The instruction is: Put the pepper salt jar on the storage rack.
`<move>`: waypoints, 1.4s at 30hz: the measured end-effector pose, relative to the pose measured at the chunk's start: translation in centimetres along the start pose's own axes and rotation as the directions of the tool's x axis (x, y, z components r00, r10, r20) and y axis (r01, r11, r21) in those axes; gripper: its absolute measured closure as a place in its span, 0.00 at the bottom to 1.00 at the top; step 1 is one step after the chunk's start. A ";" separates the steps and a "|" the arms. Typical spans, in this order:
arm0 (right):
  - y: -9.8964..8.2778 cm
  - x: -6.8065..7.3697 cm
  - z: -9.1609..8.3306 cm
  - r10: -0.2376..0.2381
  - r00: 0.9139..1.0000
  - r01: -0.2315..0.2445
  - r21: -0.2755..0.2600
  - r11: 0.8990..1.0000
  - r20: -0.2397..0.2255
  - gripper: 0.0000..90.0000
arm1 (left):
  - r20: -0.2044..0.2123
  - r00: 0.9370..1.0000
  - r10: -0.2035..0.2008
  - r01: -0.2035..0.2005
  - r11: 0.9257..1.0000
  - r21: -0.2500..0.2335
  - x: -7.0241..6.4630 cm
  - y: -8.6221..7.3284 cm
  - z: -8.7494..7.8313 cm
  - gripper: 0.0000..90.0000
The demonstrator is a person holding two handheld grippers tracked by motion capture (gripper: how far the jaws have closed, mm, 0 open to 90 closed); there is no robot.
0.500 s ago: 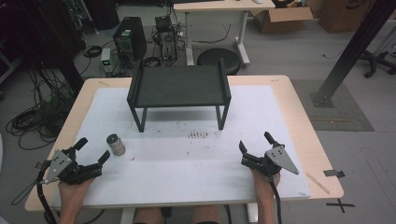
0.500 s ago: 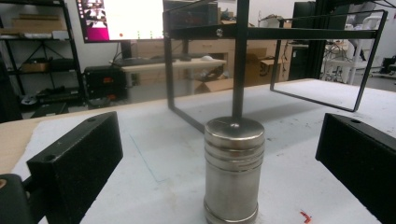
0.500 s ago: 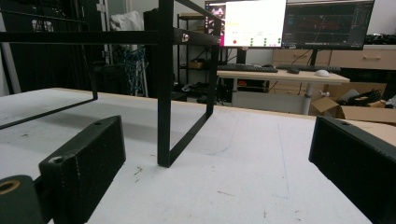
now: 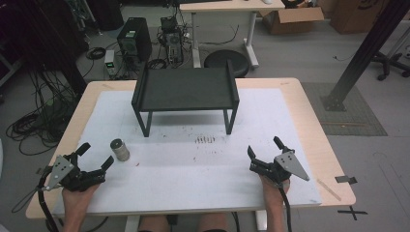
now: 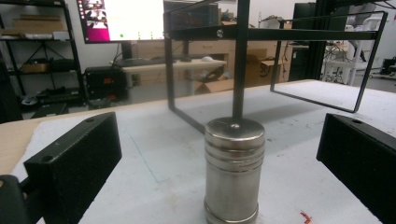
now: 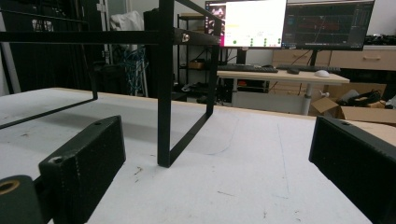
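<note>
the steel cylinder (image 4: 120, 149) stands upright on the white mat near the left edge of the tabletop (image 4: 309, 125), just ahead of the left claw (image 4: 95, 155), whose jaws are spread wide with nothing between them. in the left gripper view the cylinder (image 5: 233, 170) sits in line with the gap between the jaws, untouched. behind it, toward the far edge, the black metal rack (image 4: 186, 89) stands on thin legs, its front left leg close to the cylinder. the right claw (image 4: 263, 150) rests near the front right corner, jaws also wide and empty, well apart from the cylinder. small dark marks (image 4: 205, 140) dot the mat before the rack.
</note>
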State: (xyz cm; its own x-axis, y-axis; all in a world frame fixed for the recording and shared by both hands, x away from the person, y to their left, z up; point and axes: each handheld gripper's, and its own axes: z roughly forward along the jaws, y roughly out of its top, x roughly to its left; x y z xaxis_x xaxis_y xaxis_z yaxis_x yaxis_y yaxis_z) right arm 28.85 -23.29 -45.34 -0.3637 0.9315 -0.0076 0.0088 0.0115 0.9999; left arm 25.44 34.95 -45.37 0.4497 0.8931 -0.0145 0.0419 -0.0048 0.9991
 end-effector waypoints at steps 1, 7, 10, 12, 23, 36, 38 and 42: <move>0.0 0.0 0.0 0.000 1.000 0.000 0.000 1.000 0.000 0.04 | -0.001 1.000 0.000 0.000 1.000 -0.001 0.0 0.0 0.0 0.00; 0.0 0.0 0.0 -0.001 1.000 0.001 0.001 1.000 -0.001 0.04 | -0.017 1.000 0.001 -0.001 1.000 -0.004 0.0 0.0 -0.1 0.00; 0.0 0.0 0.0 -0.001 1.000 0.001 0.001 1.000 0.000 0.04 | -0.019 1.000 0.009 -0.008 1.000 0.003 -0.1 0.0 0.0 0.00; 0.0 0.0 0.0 -0.001 1.000 0.001 0.000 1.000 0.000 0.04 | -0.018 1.000 0.014 -0.014 1.000 0.004 -0.1 0.0 0.0 0.00; 0.0 0.0 0.0 -0.002 1.000 0.002 0.000 1.000 -0.001 0.04 | 0.038 0.999 0.018 -0.020 0.997 0.069 0.1 0.7 0.2 0.01; 0.0 0.0 0.0 -0.003 1.000 0.003 -0.001 1.000 0.000 0.04 | 0.163 0.986 0.046 -0.073 0.984 0.160 1.3 2.8 0.9 0.01; 0.0 0.0 0.0 -0.003 1.000 0.003 -0.001 1.000 0.001 0.04 | 0.179 0.983 0.037 -0.070 0.981 0.182 1.5 3.0 1.1 0.02; 0.0 0.0 0.0 -0.003 1.000 0.003 -0.002 1.000 0.000 0.04 | 0.206 0.978 0.010 -0.059 0.970 0.234 1.8 3.0 1.6 0.03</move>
State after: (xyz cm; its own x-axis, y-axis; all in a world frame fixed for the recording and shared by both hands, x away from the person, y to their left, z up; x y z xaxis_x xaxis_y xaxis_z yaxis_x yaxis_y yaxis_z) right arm 28.83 -23.26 -45.34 -0.3635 0.9315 -0.0103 0.0059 0.0133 0.9999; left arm 27.82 35.83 -42.45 0.6243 0.7810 -0.0129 0.2232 -0.1626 0.9611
